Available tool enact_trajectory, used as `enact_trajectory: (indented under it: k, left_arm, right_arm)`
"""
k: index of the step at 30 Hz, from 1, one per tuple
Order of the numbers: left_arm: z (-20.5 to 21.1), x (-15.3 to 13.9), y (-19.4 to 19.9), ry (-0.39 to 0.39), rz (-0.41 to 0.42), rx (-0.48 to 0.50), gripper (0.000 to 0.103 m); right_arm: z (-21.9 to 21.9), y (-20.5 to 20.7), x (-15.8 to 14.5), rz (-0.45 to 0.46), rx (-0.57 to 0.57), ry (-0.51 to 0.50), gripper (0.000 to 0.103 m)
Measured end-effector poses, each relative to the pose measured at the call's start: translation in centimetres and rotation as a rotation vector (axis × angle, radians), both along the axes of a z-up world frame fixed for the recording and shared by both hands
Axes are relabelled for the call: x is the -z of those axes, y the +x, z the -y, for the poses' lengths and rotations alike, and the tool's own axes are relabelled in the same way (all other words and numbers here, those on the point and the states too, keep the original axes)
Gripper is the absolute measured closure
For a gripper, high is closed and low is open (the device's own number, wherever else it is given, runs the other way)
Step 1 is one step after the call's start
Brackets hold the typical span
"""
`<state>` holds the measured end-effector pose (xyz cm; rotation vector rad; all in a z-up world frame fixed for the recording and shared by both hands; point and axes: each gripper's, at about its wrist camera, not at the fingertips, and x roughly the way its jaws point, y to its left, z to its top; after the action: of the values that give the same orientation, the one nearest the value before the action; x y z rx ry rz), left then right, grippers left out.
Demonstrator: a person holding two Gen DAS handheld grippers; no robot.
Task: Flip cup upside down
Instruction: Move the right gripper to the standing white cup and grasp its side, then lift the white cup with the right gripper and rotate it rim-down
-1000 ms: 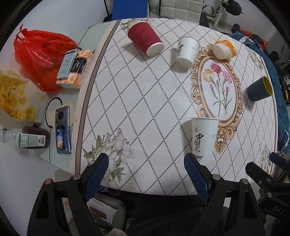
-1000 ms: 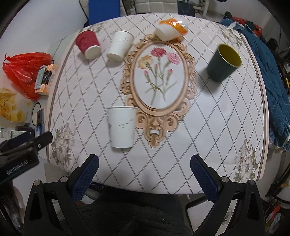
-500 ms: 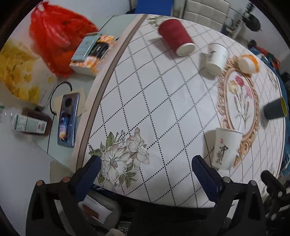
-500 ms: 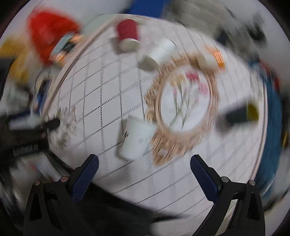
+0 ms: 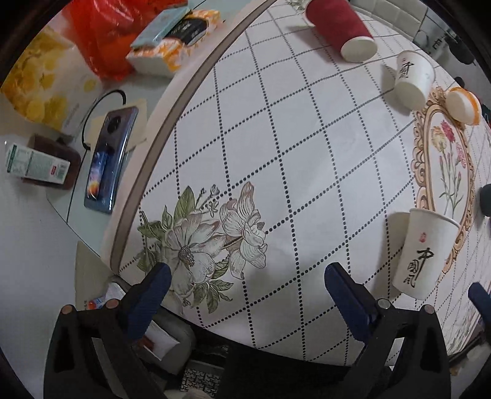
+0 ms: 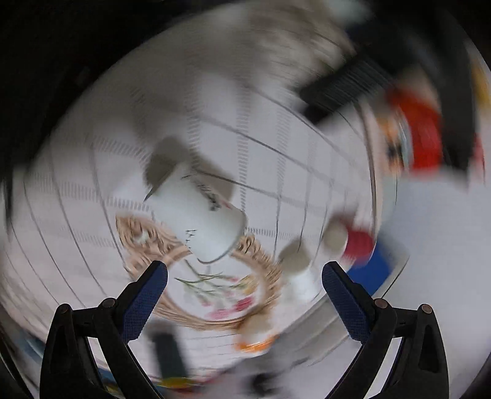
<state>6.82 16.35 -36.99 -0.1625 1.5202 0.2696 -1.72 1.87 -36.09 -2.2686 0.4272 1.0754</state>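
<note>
A white paper cup with black calligraphy [image 5: 423, 251] stands upright near the table's front right in the left wrist view. It also shows in the blurred, rotated right wrist view [image 6: 199, 221], just beyond the fingertips. My left gripper [image 5: 245, 282] is open and empty over the printed flower at the table's front edge, left of the cup. My right gripper [image 6: 244, 282] is open and empty, facing the cup.
A red cup [image 5: 340, 27], a second white cup [image 5: 412, 78] and an orange-and-white cup [image 5: 462, 104] lie or stand at the far side. A phone [image 5: 107, 159], boxes and a red bag [image 5: 95, 40] sit left of the tablecloth [image 5: 307, 153].
The right gripper has swung round fast, so its view is now rotated and blurred, with the cup closer. The left gripper has moved left and lower toward the table.
</note>
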Motion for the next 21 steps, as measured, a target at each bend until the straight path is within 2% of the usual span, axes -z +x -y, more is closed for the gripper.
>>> enact_trajectory:
  k: [4, 7, 8, 12, 21]
  left_arm:
    - [-0.1, 1.2, -0.1, -0.004, -0.014, -0.02, 0.0]
    - [-0.2, 1.9, -0.2, -0.003, -0.024, -0.03, 0.0]
    - [-0.2, 2.1, -0.2, -0.001, -0.026, -0.032, 0.0]
    - [-0.4, 2.9, -0.3, -0.003, -0.039, -0.039, 0.0]
    - [0.1, 4.3, 0.2, -0.005, -0.067, -0.028, 0.0]
  right_arm:
    - [2.5, -1.5, 2.9, 0.012, -0.32, -0.149, 0.001]
    - [4.0, -1.7, 4.6, -0.002, -0.47, -0.223, 0.002]
    - [4.4, -1.9, 5.0, -0.007, -0.504, -0.24, 0.006]
    - [5.1, -1.3, 6.5, -0.026, -0.574, -0.29, 0.007]
    - [5.9, 0.1, 8.4, -0.041, -0.594, -0.314, 0.017]
